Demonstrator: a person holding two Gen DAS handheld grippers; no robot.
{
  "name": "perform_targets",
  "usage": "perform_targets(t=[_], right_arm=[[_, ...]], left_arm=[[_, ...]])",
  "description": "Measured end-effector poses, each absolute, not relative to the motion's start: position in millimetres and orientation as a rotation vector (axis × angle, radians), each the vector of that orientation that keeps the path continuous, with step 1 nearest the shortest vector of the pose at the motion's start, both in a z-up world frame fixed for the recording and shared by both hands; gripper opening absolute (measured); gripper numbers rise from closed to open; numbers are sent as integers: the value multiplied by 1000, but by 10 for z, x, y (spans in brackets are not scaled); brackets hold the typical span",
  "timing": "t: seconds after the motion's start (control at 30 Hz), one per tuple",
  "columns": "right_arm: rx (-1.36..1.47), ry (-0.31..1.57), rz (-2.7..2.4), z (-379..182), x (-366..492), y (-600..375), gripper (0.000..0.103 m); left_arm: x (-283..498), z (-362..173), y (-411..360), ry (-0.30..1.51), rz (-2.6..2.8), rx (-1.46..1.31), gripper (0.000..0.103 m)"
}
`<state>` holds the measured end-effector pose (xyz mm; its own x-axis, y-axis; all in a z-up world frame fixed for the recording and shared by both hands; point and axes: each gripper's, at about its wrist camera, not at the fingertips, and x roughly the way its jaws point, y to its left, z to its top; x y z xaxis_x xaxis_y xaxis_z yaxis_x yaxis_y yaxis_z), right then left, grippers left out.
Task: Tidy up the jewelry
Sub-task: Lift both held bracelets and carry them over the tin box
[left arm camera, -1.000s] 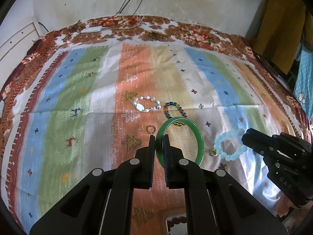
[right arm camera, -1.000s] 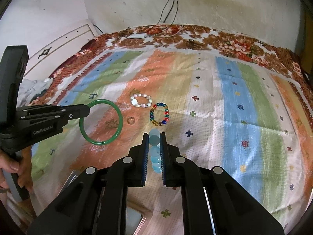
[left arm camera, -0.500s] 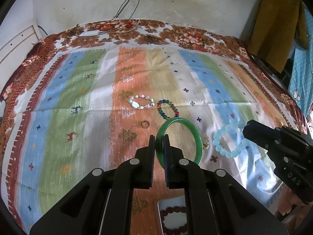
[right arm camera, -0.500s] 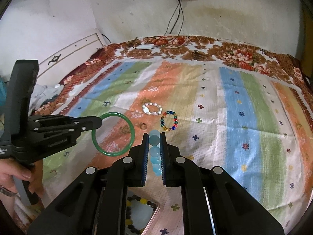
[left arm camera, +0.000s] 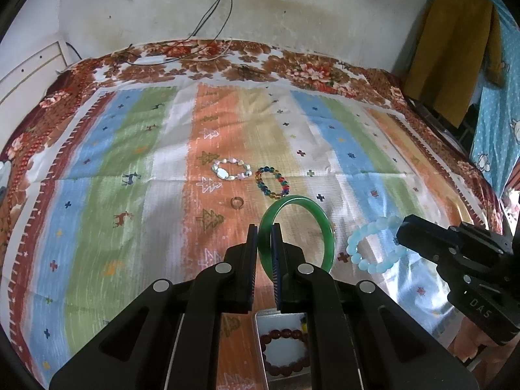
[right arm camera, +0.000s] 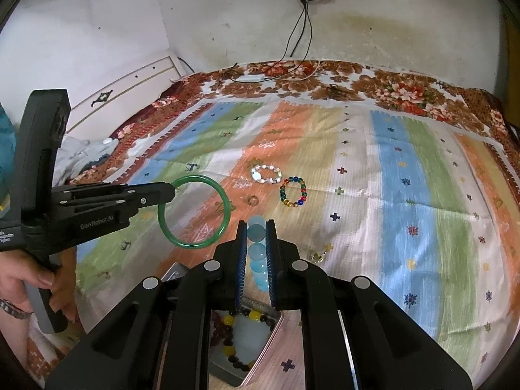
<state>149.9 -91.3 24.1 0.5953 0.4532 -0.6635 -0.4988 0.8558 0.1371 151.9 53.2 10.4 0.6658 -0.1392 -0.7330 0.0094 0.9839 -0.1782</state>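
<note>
My left gripper (left arm camera: 264, 232) is shut on a green bangle (left arm camera: 320, 224), holding it in the air above the striped bedspread; the bangle (right arm camera: 224, 201) also hangs from its fingers at the left of the right wrist view. My right gripper (right arm camera: 256, 227) is shut on a pale blue bead bracelet (right arm camera: 256, 250); in the left wrist view this bracelet (left arm camera: 360, 243) dangles from its tip at the right. On the cloth lie a white pearl bracelet (left arm camera: 230, 169), a multicoloured bead bracelet (left arm camera: 271, 182) and a small ring (left arm camera: 236, 202). Below both grippers sits a metal tin (right arm camera: 227, 370) with bead bracelets inside.
The bed's striped spread (left arm camera: 113, 195) stretches to a white wall with a power strip and cables (right arm camera: 302, 26). A small gold piece (right arm camera: 317, 255) lies on the cloth by my right gripper. A person's hand (right arm camera: 19, 279) grips the left handle. Clothes hang at the right (left arm camera: 455, 48).
Both grippers have drawn back and risen slightly with their bracelets. The tin with bead bracelets has come into view beneath them, and more of the wall shows.
</note>
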Motion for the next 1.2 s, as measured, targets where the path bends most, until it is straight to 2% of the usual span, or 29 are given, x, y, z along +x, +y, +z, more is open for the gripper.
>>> perform_targets(t=[1.2], right_arm=[[-53, 783, 576, 174, 1035, -978, 12]], left_arm=[[1071, 49, 403, 855, -113, -159, 9]])
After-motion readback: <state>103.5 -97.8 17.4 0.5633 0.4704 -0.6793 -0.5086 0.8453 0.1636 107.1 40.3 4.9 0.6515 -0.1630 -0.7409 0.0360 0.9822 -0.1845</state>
